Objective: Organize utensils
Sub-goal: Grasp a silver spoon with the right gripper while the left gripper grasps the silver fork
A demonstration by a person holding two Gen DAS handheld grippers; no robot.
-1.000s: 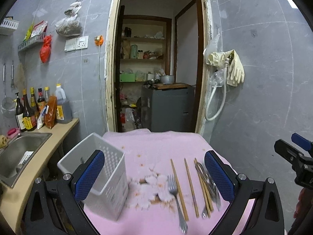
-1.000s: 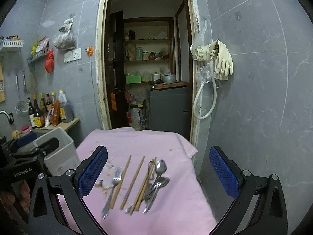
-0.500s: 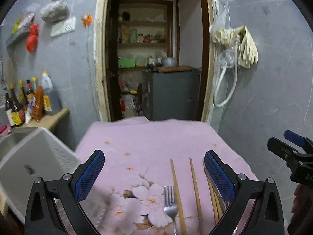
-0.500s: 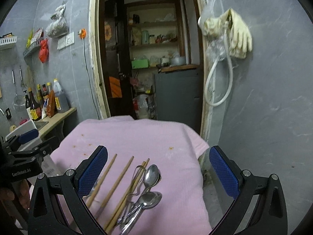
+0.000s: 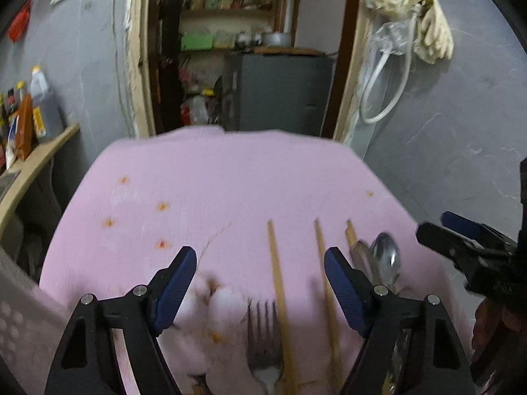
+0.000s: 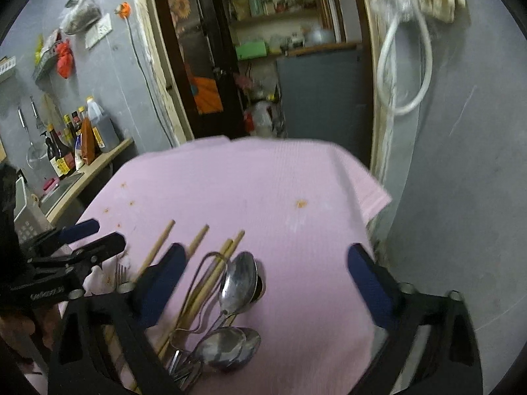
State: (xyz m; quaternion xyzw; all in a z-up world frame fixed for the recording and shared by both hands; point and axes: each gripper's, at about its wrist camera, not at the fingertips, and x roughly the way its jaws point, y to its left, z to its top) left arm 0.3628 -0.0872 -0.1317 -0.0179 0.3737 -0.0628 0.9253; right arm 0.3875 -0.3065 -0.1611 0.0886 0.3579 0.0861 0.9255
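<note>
The pink cloth (image 5: 230,181) that covers the tabletop is the landmark here. Nearest to the left camera, the left tool (image 5: 260,275) hangs over the near part of the cloth; its jaws are closing but they are wide apart, and no pad presses on anything. Between its blue pads (image 5: 174,283) lie a fork (image 5: 263,332) with the prongs pointing away and one wooden chopstick (image 5: 278,283) touching the right side of the fork. A second chopstick (image 5: 324,273) lies just beside the right pad. At the left edge of the cloth stands a pale basket (image 5: 23,326) with holes in its wall; only a part of it shows. The right tool (image 6: 263,270) hangs over the right part of the cloth, and its jaws are also closing and wide, holding nothing. Under it lies a pile of spoons (image 6: 238,284), partly on a pair of chopsticks (image 6: 214,273), with more spoon bowls (image 6: 227,350) nearer to the camera. The farther half of the cloth carries only small orange spots (image 6: 301,203). Beyond the far edge of the cloth is a doorway (image 5: 250,49) with shelves and a grey cabinet (image 5: 280,92). Left of the cloth, bottles (image 6: 70,144) stand on a counter, and right of the doorway rubber gloves (image 5: 428,39) hang on the wall.
</note>
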